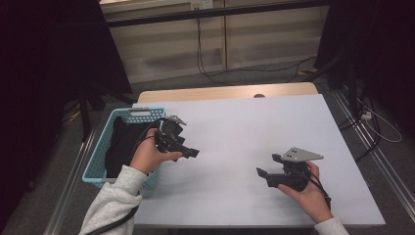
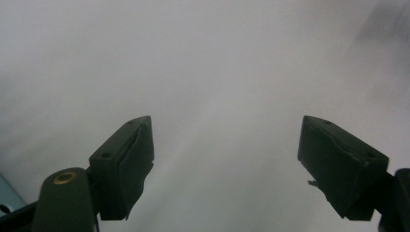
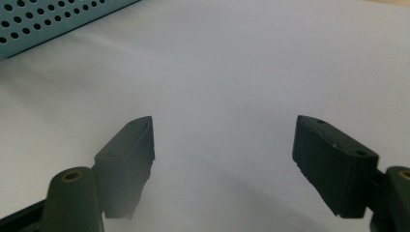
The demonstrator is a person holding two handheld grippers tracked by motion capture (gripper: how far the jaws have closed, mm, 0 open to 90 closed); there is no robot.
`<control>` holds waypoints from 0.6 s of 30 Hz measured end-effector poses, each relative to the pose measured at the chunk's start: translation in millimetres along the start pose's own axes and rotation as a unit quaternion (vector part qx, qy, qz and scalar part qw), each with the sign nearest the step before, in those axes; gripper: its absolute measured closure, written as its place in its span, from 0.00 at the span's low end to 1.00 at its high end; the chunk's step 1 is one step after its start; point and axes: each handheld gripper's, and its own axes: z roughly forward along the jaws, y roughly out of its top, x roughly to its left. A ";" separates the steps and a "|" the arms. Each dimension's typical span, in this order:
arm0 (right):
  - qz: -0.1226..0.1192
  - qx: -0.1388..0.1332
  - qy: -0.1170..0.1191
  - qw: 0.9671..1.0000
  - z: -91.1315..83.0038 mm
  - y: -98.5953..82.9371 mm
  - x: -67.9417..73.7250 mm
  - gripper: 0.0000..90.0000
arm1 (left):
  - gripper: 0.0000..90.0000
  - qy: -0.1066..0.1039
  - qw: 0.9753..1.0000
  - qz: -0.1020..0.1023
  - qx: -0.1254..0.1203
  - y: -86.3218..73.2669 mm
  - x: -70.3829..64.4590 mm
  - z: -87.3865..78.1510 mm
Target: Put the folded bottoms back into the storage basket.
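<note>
White table (image 1: 244, 127) bears basket (image 1: 98, 166) of black cloth (image 1: 117, 147); both claws gape empty.

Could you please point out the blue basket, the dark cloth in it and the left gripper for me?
blue basket (image 1: 140, 113): high view, far rim.
dark cloth (image 1: 117, 147): high view, middle of the fabric.
left gripper (image 1: 192, 153): high view, between its open jaw tips.

The left hand (image 1: 148, 155) hides part of the basket's (image 1: 98, 161) dark cloth (image 1: 117, 147).

A basket (image 1: 98, 171) holding cloth (image 1: 120, 147) sits at the table (image 1: 254, 122) left edge
</note>
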 end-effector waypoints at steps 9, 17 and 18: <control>0.002 0.008 0.004 1.000 -6.3 -4.8 -3.8 0.25 | 0.21 -0.012 1.000 0.006 -0.005 -3.4 -10.6 7.2; -0.001 0.012 0.007 1.000 -11.6 -7.0 -6.1 0.24 | 0.20 -0.021 1.000 0.005 -0.011 -9.0 -14.8 13.4; -0.001 0.013 0.007 1.000 -12.6 -7.3 -6.5 0.24 | 0.20 -0.023 1.000 0.007 -0.011 -10.0 -15.0 14.2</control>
